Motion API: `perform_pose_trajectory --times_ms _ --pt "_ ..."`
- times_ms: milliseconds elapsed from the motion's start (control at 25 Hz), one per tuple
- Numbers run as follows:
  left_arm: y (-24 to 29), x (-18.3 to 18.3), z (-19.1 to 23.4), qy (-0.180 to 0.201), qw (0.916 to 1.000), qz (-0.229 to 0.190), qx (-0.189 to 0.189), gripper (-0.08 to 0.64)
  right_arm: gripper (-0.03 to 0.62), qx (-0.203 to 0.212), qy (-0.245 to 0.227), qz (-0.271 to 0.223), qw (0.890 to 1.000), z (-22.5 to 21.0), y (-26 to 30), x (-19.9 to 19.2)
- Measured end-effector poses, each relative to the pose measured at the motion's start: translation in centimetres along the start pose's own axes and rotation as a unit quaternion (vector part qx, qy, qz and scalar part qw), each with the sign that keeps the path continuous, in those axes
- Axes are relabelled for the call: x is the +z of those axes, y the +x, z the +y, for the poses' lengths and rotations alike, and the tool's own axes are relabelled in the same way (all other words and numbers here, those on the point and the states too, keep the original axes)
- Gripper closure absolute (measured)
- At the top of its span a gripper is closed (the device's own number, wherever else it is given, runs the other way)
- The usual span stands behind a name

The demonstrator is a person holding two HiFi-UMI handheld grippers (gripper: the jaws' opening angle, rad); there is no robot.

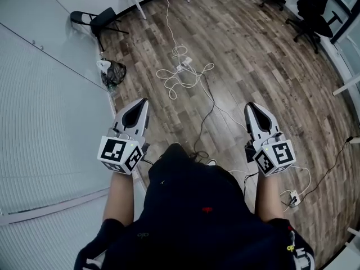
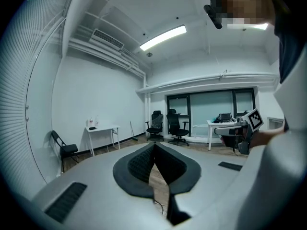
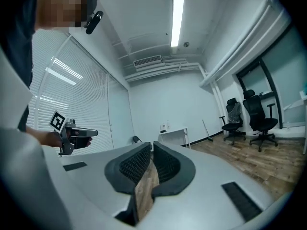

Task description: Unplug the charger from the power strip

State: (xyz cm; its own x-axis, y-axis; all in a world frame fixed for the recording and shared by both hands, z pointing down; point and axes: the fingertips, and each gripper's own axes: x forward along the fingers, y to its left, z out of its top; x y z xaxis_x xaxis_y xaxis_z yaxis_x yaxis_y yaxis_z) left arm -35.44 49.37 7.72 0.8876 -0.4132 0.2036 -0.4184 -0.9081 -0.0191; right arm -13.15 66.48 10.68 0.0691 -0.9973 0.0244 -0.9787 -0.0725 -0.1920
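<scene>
A white power strip [image 1: 184, 64] lies on the wooden floor ahead of me, in a tangle of white cables; something white is plugged into it, too small to make out. My left gripper [image 1: 141, 102] and right gripper [image 1: 251, 106] are held at waist height, far above the strip and pointing forward. Both are shut with nothing between the jaws. The left gripper view shows its fingertips [image 2: 154, 146] meeting. In the right gripper view that gripper's pads [image 3: 151, 146] are pressed together. A second white strip [image 1: 293, 197] lies by my right side.
A black cable [image 1: 209, 112] runs from the strip toward my feet. At the far left stand a black folding chair [image 1: 95, 20] and a dark bag [image 1: 113, 72], beside a grey blind-covered wall [image 1: 45, 100]. Office chairs [image 1: 312, 7] and desks stand at the far right.
</scene>
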Motion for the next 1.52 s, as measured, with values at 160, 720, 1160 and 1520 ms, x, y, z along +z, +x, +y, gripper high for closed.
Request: perform_pose_trajectory --times_ms 160,720,1160,1520 --pt "1.6 0.7 0.6 -0.008 0.9999 -0.002 0.007 0.540 0.557 0.023 0.006 0.006 1.000 -0.1 1.7 -0.6" --pt "15.4 -0.9 11.0 -0.056 0.9979 -0.003 -0.034 0.540 0.557 -0.022 -0.036 0.064 0.997 -5.3 15.4 -1.1" --pt "22.6 -2.6 26.6 -0.061 0.9969 0.011 -0.049 0.540 0.557 0.030 -0.082 0.077 0.993 0.4 33.6 -1.2" --pt "25.6 -3.3 33.4 -0.079 0.9962 0.022 -0.029 0.540 0.557 0.048 -0.075 0.098 0.991 -0.1 42.1 -1.8"
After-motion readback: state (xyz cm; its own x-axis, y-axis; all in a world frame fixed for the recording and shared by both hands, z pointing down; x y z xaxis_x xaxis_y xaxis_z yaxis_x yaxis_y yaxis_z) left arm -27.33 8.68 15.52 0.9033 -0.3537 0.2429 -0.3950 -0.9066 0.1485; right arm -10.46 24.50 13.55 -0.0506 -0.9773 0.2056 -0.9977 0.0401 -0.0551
